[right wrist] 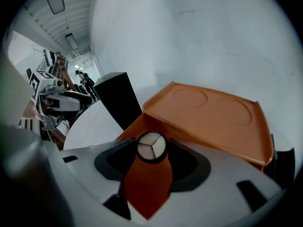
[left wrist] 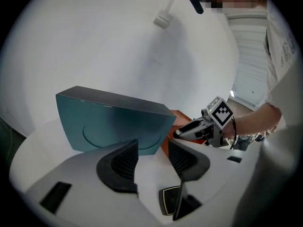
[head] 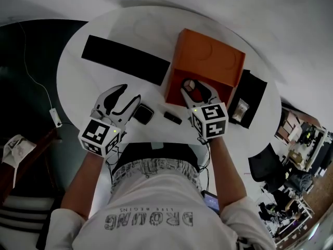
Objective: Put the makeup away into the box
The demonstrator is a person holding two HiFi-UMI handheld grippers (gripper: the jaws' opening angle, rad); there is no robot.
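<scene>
1. Right gripper view: right gripper is clenched on a round compact, three pale pans showing, held over the open orange box.
2. Head view: the same compact sits at the mouth of the box, not yet let go. The right gripper angles down toward the opening.
3. Left gripper is released, jaws apart, nothing between them. It hangs low over the counter, with a square compact just beneath its right jaw.
4. Left out on the counter: the square compact and a black stick beside it, near the box front.
5. A packet lies on a black tray right of the box. Can't tell whether it counts as makeup.
6. Judgement: task is early to midway. One item is about to go in and at least two are left to follow. What else is in the box is hidden.
</scene>
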